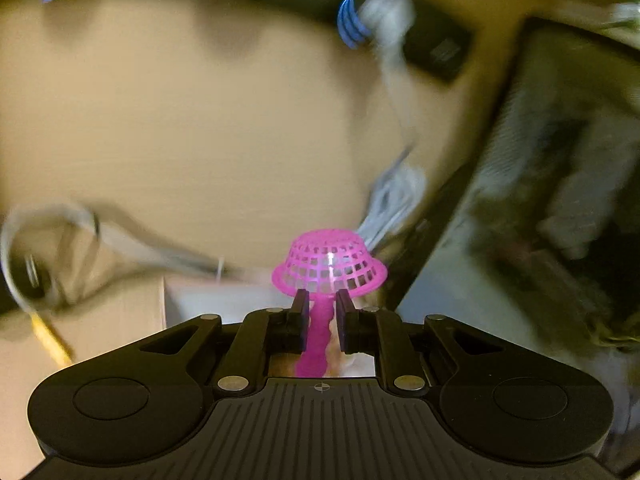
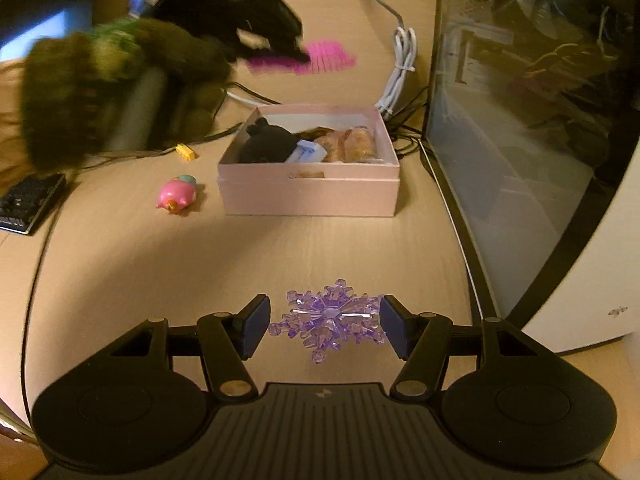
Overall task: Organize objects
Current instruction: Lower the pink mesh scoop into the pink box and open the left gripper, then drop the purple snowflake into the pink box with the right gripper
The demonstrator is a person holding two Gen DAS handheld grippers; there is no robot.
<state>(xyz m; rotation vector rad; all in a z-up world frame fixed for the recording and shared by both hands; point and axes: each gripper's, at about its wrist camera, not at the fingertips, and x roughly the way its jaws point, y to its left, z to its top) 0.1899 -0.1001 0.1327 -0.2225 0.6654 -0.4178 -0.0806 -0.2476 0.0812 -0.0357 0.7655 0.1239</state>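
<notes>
Carrying risk is catalogued as follows: item 1, a pink mesh strainer with a slim wavy handle, is held by the left gripper, whose jaws are nearly shut on the handle just below the dome; the surroundings in the left wrist view are smeared, and with so thin a stem gripped near the head the strainer could pivot between the pads or be flung loose if swung hard. Item 2, a purple crystal snowflake, is spanned by the right gripper at about half width; the right pad appears to touch a tip, while a gap at the left pad is seen, so whether it is truly clamped cannot be told. A hold on brittle points only could slip, twist, or chip a spike. Item 3, the pink box, sits well ahead on the wooden desk, already holding a dark toy and wrapped snacks; crowding may cause a dropped piece to bounce out. A pink toy pig lies loose just left of the box; white cables behind it could snag the passing strainer
</notes>
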